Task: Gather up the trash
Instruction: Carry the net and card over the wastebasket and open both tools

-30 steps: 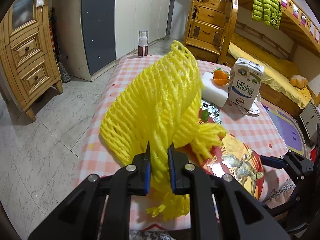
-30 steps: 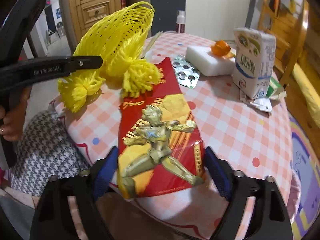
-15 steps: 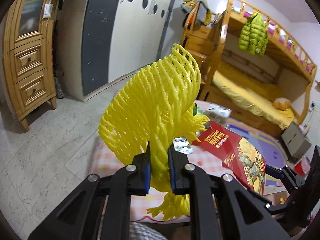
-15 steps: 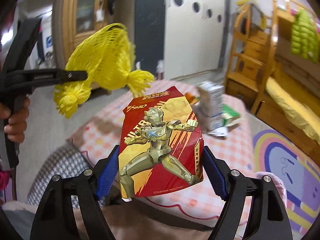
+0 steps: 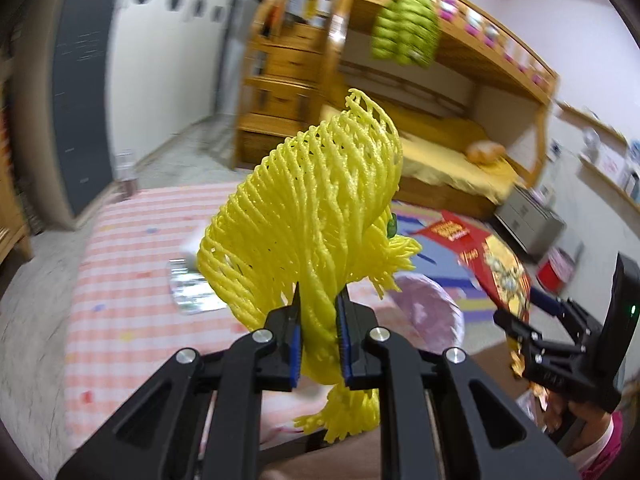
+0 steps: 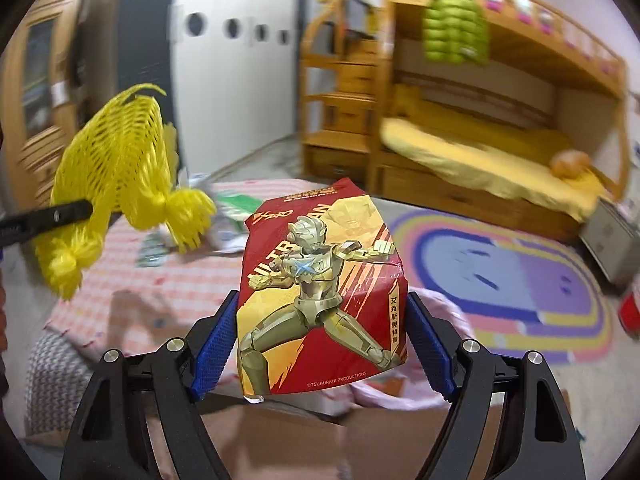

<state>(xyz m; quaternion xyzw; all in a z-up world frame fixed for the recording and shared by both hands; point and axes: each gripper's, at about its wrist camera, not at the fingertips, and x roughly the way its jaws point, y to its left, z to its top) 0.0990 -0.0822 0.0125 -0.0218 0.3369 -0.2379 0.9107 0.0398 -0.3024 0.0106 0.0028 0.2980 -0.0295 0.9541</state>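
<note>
My left gripper (image 5: 318,312) is shut on a yellow foam fruit net (image 5: 316,208) and holds it in the air over the near edge of the table. The net also shows at the left of the right wrist view (image 6: 116,176). My right gripper (image 6: 322,320) is shut on a red and gold Ultraman snack bag (image 6: 320,284), its blue pads pressing the bag's two side edges. In the left wrist view that bag (image 5: 500,268) hangs at the right, held by the right gripper.
A pink checked tablecloth (image 5: 132,280) covers the table, with a foil blister pack (image 5: 188,292) on it. A pink bag-lined bin (image 5: 424,316) sits just below the grippers. A wooden bunk bed (image 6: 500,128) and a rainbow rug (image 6: 500,280) lie beyond.
Both grippers have lifted their trash off the table and swung right, toward the bunk bed and rug. The milk carton and white block have left the left wrist view.
</note>
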